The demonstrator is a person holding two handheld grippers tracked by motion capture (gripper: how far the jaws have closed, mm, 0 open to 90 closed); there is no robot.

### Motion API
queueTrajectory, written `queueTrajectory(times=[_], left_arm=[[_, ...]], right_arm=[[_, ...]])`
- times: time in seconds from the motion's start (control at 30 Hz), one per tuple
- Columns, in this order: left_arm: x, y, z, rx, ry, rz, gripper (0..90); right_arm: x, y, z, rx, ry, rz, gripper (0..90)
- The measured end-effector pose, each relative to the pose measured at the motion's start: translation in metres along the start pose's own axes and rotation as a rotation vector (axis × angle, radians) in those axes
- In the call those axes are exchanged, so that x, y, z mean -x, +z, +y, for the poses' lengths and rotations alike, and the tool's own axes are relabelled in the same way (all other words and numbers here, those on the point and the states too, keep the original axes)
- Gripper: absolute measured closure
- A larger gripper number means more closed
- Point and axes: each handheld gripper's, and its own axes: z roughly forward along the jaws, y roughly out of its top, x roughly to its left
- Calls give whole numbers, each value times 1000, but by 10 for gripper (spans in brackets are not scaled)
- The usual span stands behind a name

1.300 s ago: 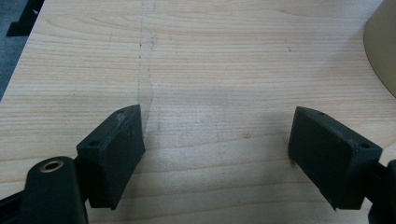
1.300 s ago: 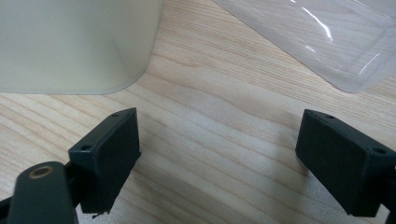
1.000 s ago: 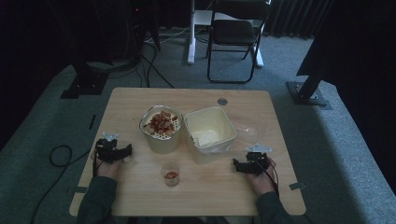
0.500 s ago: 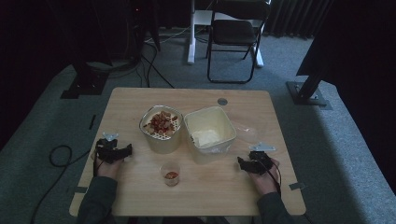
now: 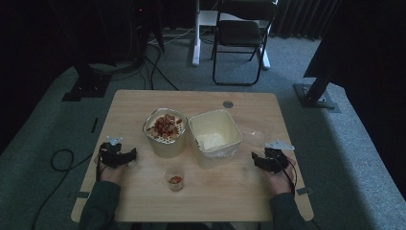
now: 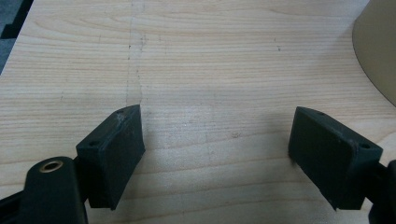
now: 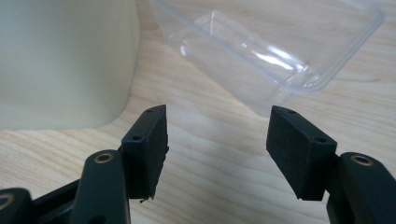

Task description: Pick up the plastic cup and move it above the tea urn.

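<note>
One table, pale wood, straight grain, rounded corners. On it, two tubs, one tray, one cup; I hold two grippers.

Square tub: cream, matte, rounded corners, open top, something white and soft inside; it sits right of table centre. Round tub: same cream material, touching or just beside the square one on its left, heaped with reddish-brown chunks. Tray: one, clear thin plastic, rectangular, ribbed and glossy, lying just right of the square tub; in the high view its long axis runs roughly left-right, slightly slanted. Cup: small, clear, with a little red-brown fill, standing near the front edge, apart from both tubs.

My left gripper: black blocky jaws well apart over bare wood, holding nothing, round tub wall at the frame's right edge. My right gripper: jaws apart, holding nothing, pointed at the tray, square tub wall to the frame's left.
</note>
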Motion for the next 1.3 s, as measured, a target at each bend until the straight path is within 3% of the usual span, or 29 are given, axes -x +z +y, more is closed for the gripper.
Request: queueTrajectory(times=[0.43, 0.63, 0.83, 1.07, 1.27, 1.3], left_arm=[[0, 0, 0, 0, 0, 0, 185], [0, 0, 0, 0, -2, 1, 185], [0, 0, 0, 0, -2, 1, 185], [0, 0, 0, 0, -1, 1, 185], [0, 0, 0, 0, -1, 1, 185], [0, 0, 0, 0, -1, 1, 185]], right_arm=[[23, -13, 25, 63, 30, -54, 420], [41, 0, 35, 39, 86, -79, 441], [51, 10, 40, 19, 101, -98, 454], [62, 29, 47, -23, 155, -105, 488], [68, 42, 49, -51, 177, -105, 552], [74, 50, 45, -75, 208, -99, 608]])
